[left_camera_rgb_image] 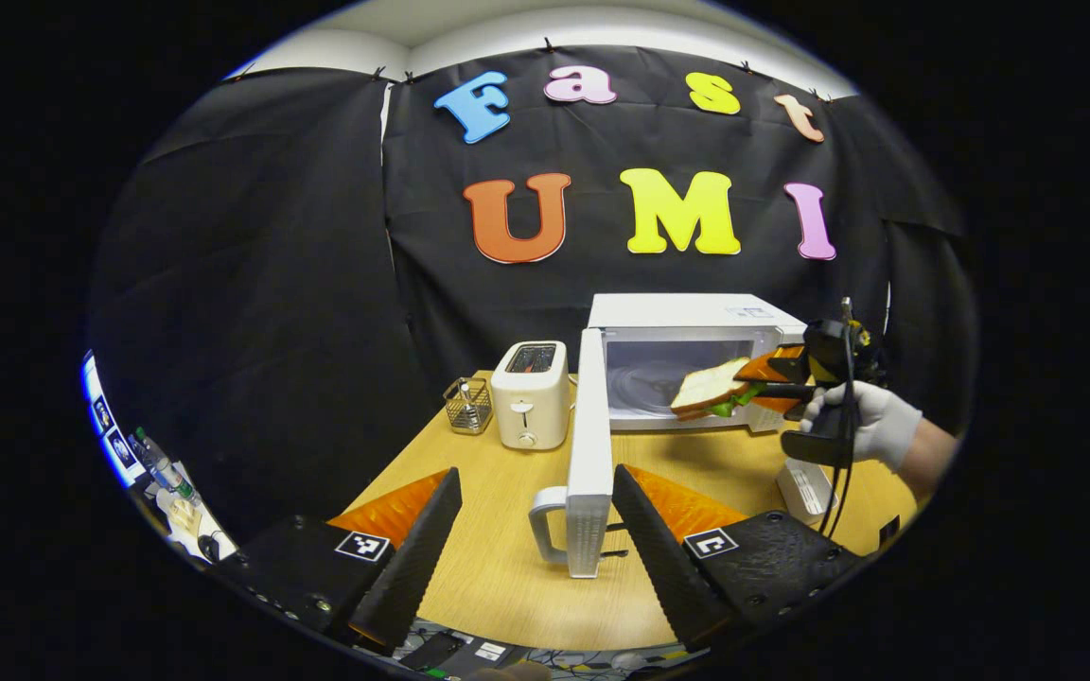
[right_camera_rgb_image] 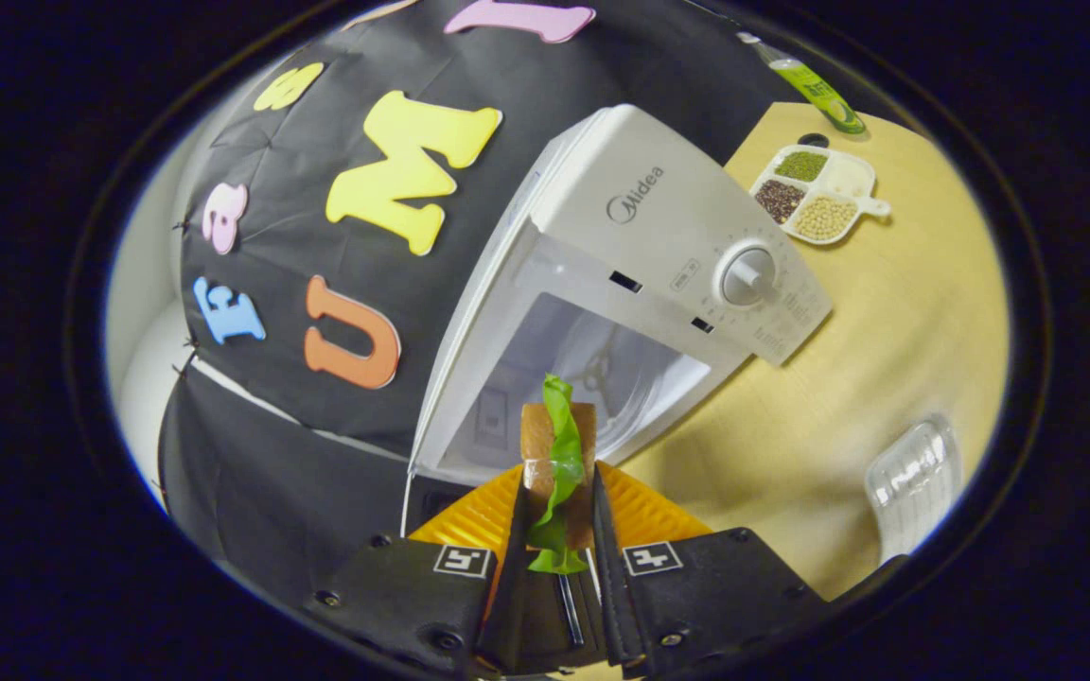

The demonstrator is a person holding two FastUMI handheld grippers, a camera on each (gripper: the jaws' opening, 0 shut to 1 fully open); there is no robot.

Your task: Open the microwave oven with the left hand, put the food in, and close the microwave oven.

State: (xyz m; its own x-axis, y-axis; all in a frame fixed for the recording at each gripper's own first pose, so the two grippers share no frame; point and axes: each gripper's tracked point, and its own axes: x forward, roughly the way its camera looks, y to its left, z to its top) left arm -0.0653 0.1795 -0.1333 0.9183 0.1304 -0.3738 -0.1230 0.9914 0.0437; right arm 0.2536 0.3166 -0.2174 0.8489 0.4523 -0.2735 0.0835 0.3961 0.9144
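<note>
The white microwave (left_camera_rgb_image: pixel 687 326) stands at the back of the wooden table (left_camera_rgb_image: pixel 498 577), its door (left_camera_rgb_image: pixel 590 445) swung open and seen edge-on. My left gripper (left_camera_rgb_image: pixel 536 553) is open, its two fingers either side of the door's lower edge and handle (left_camera_rgb_image: pixel 548 525), without pressing on them. A gloved hand (left_camera_rgb_image: pixel 862 426) holds my right gripper (left_camera_rgb_image: pixel 758 386), shut on a sandwich (left_camera_rgb_image: pixel 708 388) of bread and green lettuce at the mouth of the cavity. In the right gripper view the sandwich (right_camera_rgb_image: pixel 559 454) sits edge-on between the fingers of the right gripper (right_camera_rgb_image: pixel 559 515), pointing at the open cavity (right_camera_rgb_image: pixel 592 374) of the microwave (right_camera_rgb_image: pixel 640 227).
A white toaster (left_camera_rgb_image: pixel 531 392) and a small wire basket (left_camera_rgb_image: pixel 469 405) stand left of the microwave. A divided tray of grains (right_camera_rgb_image: pixel 819 194) and a green-labelled tube (right_camera_rgb_image: pixel 815 90) lie beyond its knob side. A clear plastic lid (right_camera_rgb_image: pixel 914 482) rests on the table nearer me.
</note>
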